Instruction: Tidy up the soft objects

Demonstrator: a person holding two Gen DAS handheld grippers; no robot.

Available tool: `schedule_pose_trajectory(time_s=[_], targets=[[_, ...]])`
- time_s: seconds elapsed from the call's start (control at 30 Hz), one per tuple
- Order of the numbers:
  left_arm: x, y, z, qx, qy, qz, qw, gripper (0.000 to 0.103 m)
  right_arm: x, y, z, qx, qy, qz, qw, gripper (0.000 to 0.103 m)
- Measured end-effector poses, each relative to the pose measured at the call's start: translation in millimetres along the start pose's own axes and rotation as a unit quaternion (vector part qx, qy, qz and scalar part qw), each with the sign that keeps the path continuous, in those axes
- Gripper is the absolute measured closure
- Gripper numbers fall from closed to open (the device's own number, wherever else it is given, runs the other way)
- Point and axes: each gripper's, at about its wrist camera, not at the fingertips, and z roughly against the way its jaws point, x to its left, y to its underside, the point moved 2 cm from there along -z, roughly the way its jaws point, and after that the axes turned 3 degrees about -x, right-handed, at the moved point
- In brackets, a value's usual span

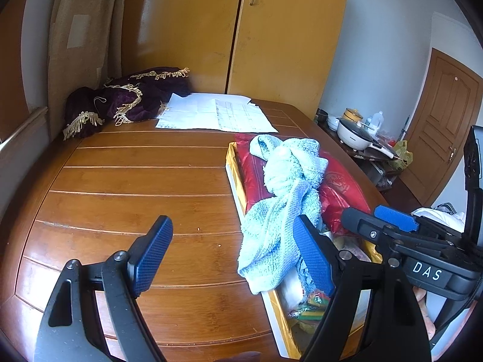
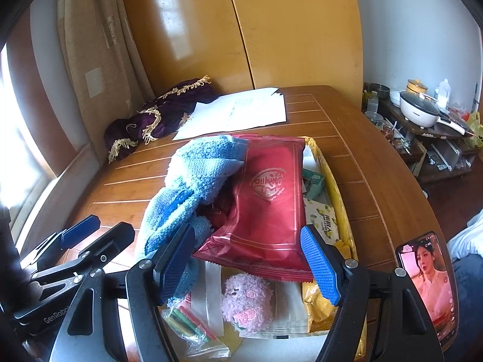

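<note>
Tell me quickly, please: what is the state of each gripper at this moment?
Left gripper: open, holding nothing, over the table beside the blue towel.
Right gripper: open, holding nothing, above the red packet.

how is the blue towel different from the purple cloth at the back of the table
The blue towel is plain, looped terry; the purple cloth is dark and velvety with gold fringe. The towel is draped over the box and its red packet, spilling onto the table; the purple cloth lies bunched directly on the table's far corner. Both are crumpled, unfolded, and ungripped.
</note>
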Motion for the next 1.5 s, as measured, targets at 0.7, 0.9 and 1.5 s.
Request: schedule_pose_trajectory(time_s=[0.7, 0.9, 1.5], targets=[[0.6, 0.8, -0.9, 0.005, -0.004, -0.005, 1.0000, 0.021, 1.7, -0.6, 1.6, 0.000, -0.002, 0.003, 1.000, 0.028], [0.5, 1.1, -0.7, 0.004, -0.005, -0.005, 1.0000, 0.021, 1.6, -0.7, 1.6, 0.001, -0.002, 0.003, 1.000, 0.028], [-0.6, 1.9, -0.8, 0.007, -0.005, -0.007, 0.9999, 0.021, -1.7, 1.2, 1.7, 0.002, -0.007, -0.001, 1.000, 0.028]])
